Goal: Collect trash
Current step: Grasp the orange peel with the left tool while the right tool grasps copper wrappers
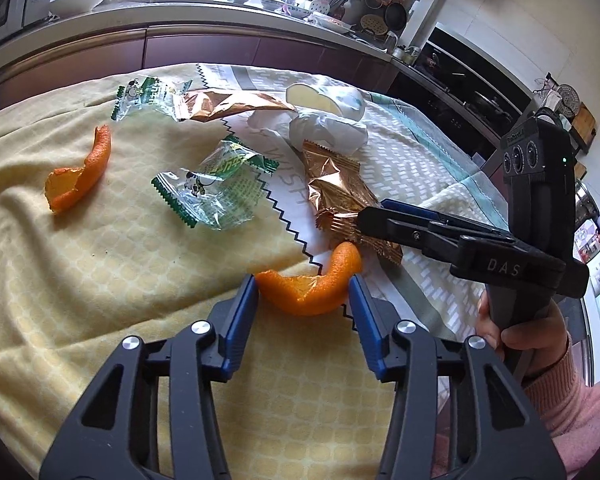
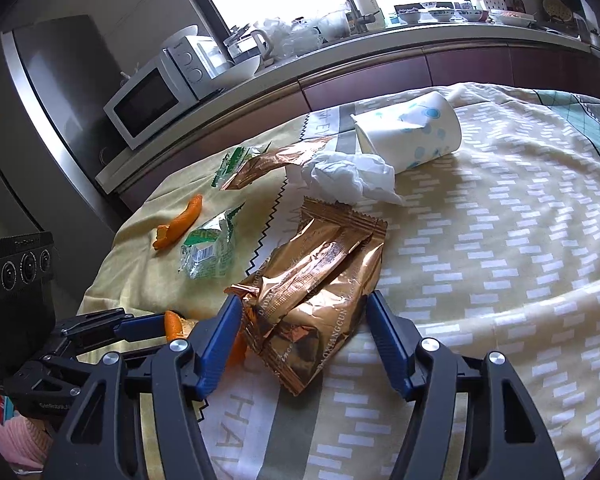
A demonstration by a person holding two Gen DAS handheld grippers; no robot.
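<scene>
Trash lies on a yellow patterned tablecloth (image 1: 80, 280). My left gripper (image 1: 303, 286) is open, its fingers on either side of a curved orange peel (image 1: 312, 284). My right gripper (image 2: 302, 308) is open around the near end of a crumpled copper foil wrapper (image 2: 316, 280), which also shows in the left wrist view (image 1: 340, 196). A second orange peel (image 1: 82, 172), two green-and-clear candy wrappers (image 1: 212, 184) (image 1: 148, 96), another copper wrapper (image 1: 232, 104), a crumpled white tissue (image 2: 352, 176) and a tipped white paper cup (image 2: 408, 132) lie farther off.
A kitchen counter (image 2: 340, 60) with a microwave (image 2: 148, 104), bowls and dishes runs behind the table. A steel fridge (image 2: 52, 92) stands at the left. The right gripper's body and the hand holding it (image 1: 532, 320) cross the right side of the left wrist view.
</scene>
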